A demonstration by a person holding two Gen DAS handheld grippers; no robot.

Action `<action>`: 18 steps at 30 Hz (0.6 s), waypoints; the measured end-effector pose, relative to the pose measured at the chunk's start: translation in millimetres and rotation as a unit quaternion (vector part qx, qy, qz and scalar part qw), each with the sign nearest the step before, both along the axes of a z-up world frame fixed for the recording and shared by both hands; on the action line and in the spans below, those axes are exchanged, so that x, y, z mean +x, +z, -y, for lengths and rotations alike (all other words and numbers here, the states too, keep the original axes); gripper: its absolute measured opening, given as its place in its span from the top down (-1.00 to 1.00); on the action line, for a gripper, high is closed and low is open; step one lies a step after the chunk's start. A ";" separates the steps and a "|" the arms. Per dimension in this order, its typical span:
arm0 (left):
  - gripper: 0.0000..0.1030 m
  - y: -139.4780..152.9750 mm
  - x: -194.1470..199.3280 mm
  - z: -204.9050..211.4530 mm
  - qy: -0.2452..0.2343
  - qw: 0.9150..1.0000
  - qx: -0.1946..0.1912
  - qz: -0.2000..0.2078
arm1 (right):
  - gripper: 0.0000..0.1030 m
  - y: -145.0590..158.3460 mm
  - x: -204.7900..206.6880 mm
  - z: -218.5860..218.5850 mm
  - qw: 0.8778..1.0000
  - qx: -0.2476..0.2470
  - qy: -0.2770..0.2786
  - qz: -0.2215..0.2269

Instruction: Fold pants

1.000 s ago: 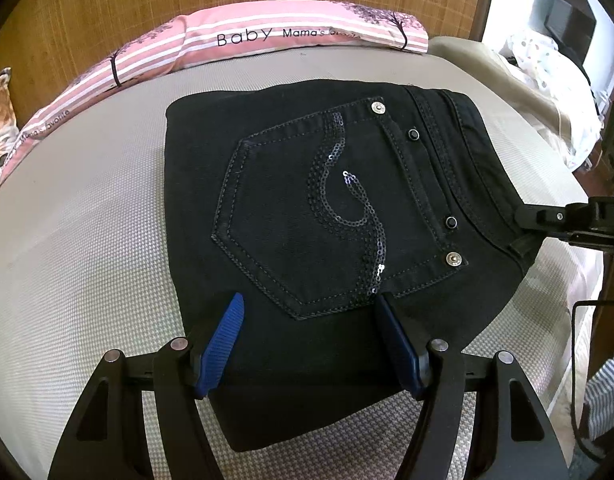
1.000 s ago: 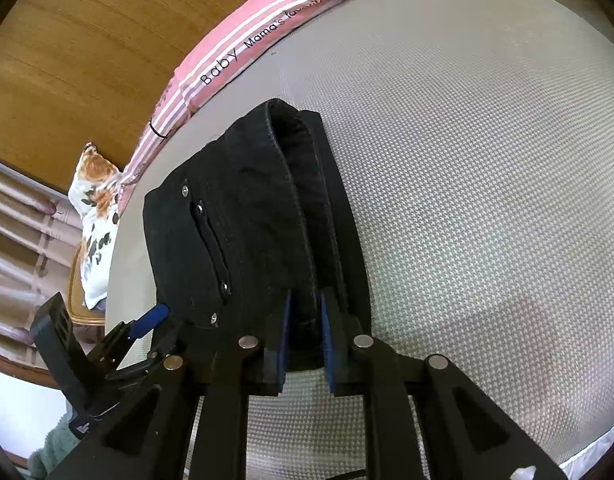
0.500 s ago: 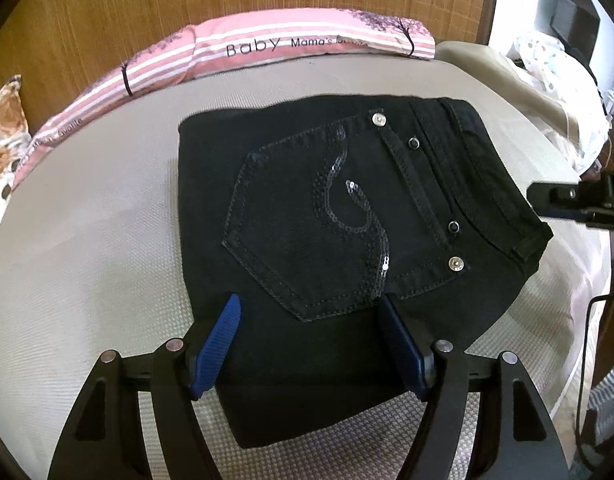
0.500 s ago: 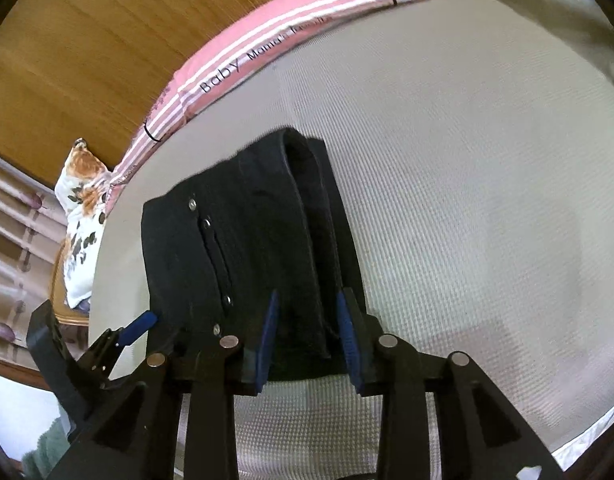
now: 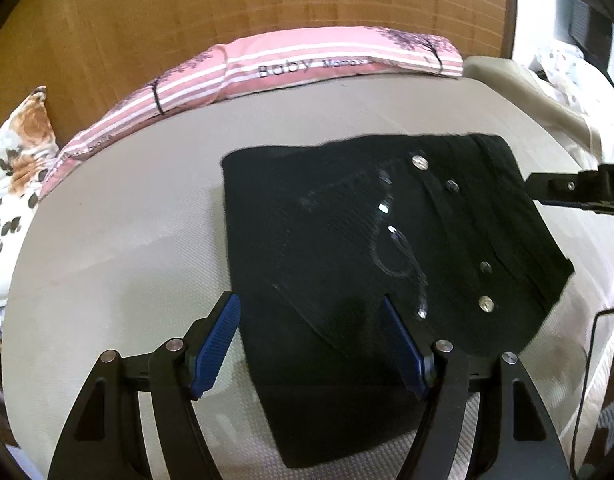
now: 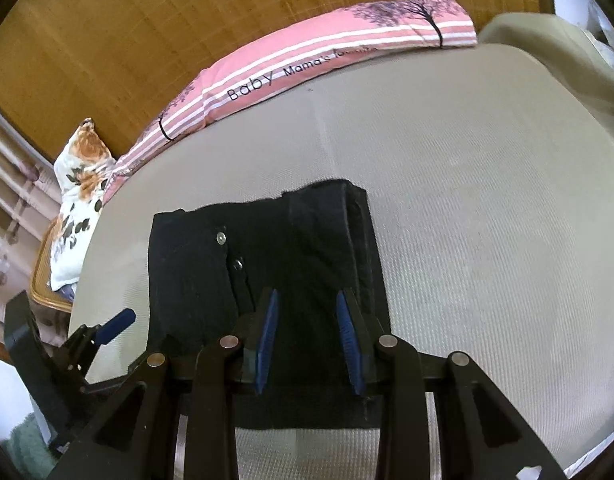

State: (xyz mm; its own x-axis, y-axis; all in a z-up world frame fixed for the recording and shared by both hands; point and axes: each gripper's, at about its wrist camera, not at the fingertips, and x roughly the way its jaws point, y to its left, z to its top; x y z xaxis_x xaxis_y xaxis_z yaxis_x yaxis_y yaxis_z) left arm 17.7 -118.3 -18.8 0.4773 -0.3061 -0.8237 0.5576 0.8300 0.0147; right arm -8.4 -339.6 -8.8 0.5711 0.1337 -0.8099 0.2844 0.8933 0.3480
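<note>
A pair of black denim pants (image 5: 371,256), folded into a compact rectangle, lies flat on the beige woven-textured bed (image 5: 119,240), with a back pocket bearing a sequin swirl and silver rivets facing up. In the left wrist view the left gripper (image 5: 311,344) hangs over the near edge of the folded pants, its blue-padded fingers (image 5: 217,344) standing wide apart and pressing on nothing; one pad is over bare bed beside the fabric, the other over the cloth. In the right wrist view the right gripper (image 6: 309,340) sits above the waistband end of the pants (image 6: 267,272), its blue-padded fingers (image 6: 267,336) parted with the dark fabric showing between them, and no pad presses on the cloth. A long pink striped pillow printed with trees and the word "Baby" (image 5: 267,68) lies along the far edge of the bed against a brown woven headboard (image 5: 227,4). A white floral cushion with orange blooms (image 6: 77,196) rests at the bed's far left corner.
</note>
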 end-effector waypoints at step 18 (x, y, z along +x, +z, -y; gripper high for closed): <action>-0.40 6.1 65.6 13.0 0.052 0.998 0.006 0.017 | 0.43 5.8 44.0 5.1 0.999 -0.049 0.006 0.017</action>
State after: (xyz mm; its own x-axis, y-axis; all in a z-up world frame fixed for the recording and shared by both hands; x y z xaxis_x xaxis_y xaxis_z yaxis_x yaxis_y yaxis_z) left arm 83.3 -131.4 -12.7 0.5333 -0.2428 -0.8103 0.4668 0.8834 0.0425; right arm 35.7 -344.7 -3.0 0.5973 0.0617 -0.7997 0.2636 0.9266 0.2683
